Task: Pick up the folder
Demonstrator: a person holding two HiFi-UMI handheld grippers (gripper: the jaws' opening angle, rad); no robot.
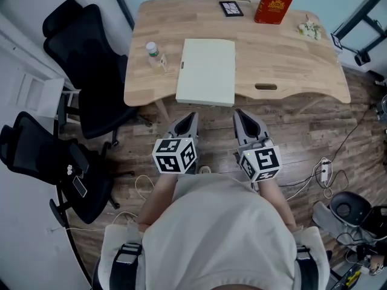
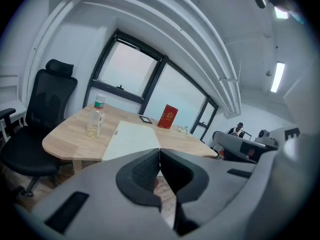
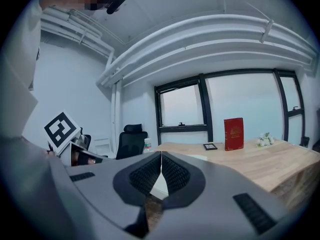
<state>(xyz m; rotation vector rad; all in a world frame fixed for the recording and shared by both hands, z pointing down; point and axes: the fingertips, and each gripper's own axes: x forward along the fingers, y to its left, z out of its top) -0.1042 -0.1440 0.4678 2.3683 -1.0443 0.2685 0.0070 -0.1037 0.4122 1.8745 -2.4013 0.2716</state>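
A pale cream folder [image 1: 207, 71] lies flat on the wooden table [image 1: 284, 59], its near edge overhanging the table's front edge; it also shows in the left gripper view as the folder [image 2: 131, 138]. My left gripper [image 1: 193, 116] is shut and empty, hovering over the floor just short of the folder's near edge. My right gripper [image 1: 237, 113] is shut and empty too, beside the left one and a little right of the folder. In the gripper views the left gripper [image 2: 159, 150] and the right gripper [image 3: 161, 155] have their pads pressed together with nothing between.
A clear bottle [image 1: 153, 52] stands left of the folder. At the table's back are a small black frame [image 1: 231, 8], an upright red book [image 1: 274, 5] and small white flowers [image 1: 309, 29]. Two black office chairs [image 1: 91, 71] stand left of the table. Cables [image 1: 320, 174] lie on the wooden floor.
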